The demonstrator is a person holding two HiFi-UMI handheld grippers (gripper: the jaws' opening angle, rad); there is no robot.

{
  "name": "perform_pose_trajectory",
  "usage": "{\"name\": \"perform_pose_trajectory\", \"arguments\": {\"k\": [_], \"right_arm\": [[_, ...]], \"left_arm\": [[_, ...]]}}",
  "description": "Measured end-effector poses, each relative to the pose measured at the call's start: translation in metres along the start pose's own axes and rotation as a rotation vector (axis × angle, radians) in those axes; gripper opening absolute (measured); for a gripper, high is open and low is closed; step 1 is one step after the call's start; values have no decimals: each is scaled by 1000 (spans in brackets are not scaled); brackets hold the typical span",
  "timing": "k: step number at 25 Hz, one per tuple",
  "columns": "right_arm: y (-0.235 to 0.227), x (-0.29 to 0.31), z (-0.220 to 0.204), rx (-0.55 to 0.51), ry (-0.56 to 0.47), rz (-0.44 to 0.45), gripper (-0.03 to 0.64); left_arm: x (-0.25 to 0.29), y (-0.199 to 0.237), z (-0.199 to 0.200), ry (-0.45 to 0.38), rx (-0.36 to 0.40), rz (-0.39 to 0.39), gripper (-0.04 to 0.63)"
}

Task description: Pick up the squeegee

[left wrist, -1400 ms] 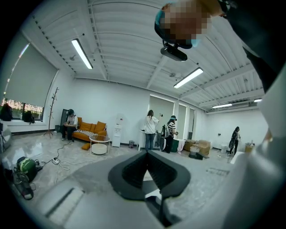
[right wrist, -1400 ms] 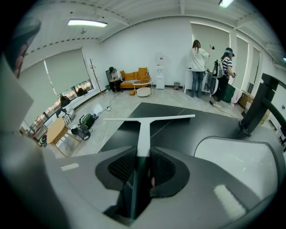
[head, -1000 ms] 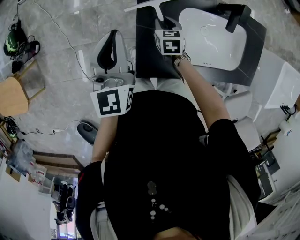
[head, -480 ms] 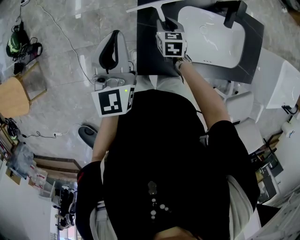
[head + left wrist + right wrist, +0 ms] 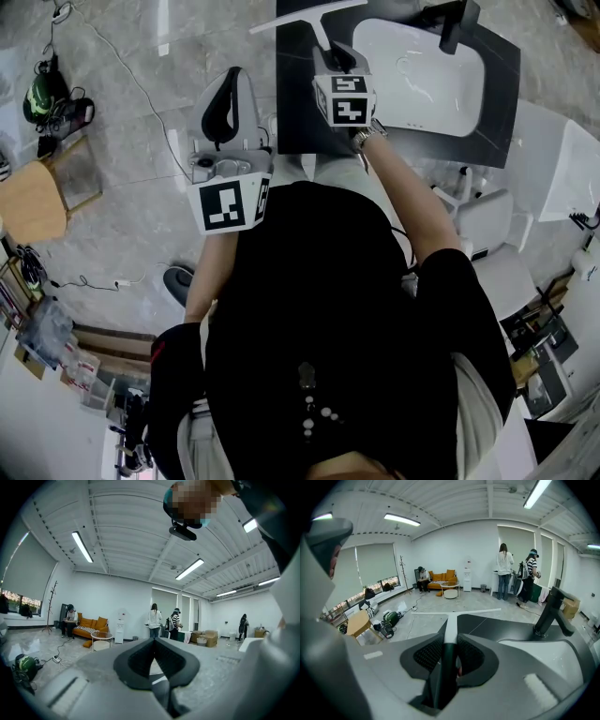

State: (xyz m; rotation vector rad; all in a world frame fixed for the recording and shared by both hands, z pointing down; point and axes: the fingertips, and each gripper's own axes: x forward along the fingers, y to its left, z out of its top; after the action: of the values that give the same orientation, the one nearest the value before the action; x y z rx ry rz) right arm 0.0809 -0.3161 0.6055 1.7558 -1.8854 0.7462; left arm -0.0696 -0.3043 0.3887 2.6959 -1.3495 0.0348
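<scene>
right gripper [image 5: 449, 645] clamps the squeegee [image 5: 450, 623], blade at twelve o'clock, seemingly lifted: pickup looks done; left gripper [image 5: 153, 645] closed, empty.

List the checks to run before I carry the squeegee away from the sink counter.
1. Right hand-held gripper closed on the squeegee handle: ok.
2. Handle runs straight along the line between the jaws, not skewed: ok.
3. Blade end apart from the faucet, which stands off to the right: ok.
4. Blade lifted clear of the dark counter: cannot tell.
5. Left hand-held gripper empty, jaws together, away from the squeegee: ok.
</scene>
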Motion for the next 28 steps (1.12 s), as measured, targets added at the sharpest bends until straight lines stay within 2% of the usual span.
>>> {"name": "perform_pose_trajectory", "arguments": {"k": [16,28], "right_arm": [[5,-81,92,-26,-265,22,98],[27,-150,153,-30,-439,70,98]], "left_arm": [[-21,-15,26,-54,51,2,2],[-31,-5,61,-109,79,20,2]]}}
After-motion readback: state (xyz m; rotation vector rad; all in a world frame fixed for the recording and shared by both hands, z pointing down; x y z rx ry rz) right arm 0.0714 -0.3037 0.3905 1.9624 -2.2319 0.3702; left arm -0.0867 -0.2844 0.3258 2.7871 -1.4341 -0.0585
